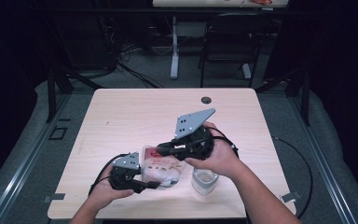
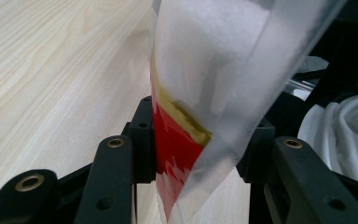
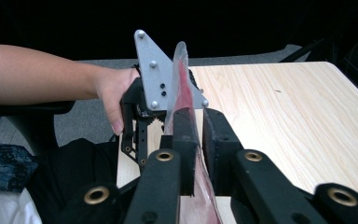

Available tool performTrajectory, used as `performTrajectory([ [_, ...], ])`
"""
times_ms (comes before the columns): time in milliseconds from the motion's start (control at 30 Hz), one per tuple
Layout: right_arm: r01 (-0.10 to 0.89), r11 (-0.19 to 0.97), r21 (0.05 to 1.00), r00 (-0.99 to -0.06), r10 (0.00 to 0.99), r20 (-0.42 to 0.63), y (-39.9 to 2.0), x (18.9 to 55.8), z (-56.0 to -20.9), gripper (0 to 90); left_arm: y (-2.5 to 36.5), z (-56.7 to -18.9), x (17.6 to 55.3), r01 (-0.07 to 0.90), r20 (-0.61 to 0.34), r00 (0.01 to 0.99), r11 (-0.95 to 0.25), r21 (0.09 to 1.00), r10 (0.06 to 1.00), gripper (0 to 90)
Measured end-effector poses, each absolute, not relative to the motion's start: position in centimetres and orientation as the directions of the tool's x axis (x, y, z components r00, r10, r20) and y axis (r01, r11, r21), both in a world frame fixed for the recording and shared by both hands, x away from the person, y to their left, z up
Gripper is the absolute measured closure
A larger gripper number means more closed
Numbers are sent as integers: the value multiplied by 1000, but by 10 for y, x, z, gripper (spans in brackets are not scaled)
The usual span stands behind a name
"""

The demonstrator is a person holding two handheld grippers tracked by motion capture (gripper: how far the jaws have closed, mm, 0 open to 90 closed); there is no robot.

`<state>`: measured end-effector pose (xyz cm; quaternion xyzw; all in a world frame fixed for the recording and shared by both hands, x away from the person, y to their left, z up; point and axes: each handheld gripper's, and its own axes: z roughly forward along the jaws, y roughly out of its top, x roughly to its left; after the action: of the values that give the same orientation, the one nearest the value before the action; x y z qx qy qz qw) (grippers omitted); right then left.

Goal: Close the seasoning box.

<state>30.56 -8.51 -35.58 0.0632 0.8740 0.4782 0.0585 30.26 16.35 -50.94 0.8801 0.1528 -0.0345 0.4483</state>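
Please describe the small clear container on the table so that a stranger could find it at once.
On the wooden table, look at the near edge, just under the right hand. There stands a small clear jar. Unlike the soft plastic bag beside it, it is rigid and touched by neither gripper.

Lab: black curtains, cable tangle [image 1: 121, 53] on floor, bare test table [image 1: 135, 112].

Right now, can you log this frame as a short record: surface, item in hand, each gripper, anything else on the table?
surface: light wooden table
item: clear plastic bag with red print, held up between both grippers
left gripper: bag between its fingers, contact unclear
right gripper: bag edge between its fingers, small gap visible
other: clear container by the right hand
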Motion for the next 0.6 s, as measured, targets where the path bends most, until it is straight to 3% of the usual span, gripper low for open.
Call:
performTrajectory([
  [600, 99, 488, 867, -966, 257, -35, -117, 307, -360, 729, 172, -499, 305, 304, -179, 947, -570, 763, 265, 588],
])
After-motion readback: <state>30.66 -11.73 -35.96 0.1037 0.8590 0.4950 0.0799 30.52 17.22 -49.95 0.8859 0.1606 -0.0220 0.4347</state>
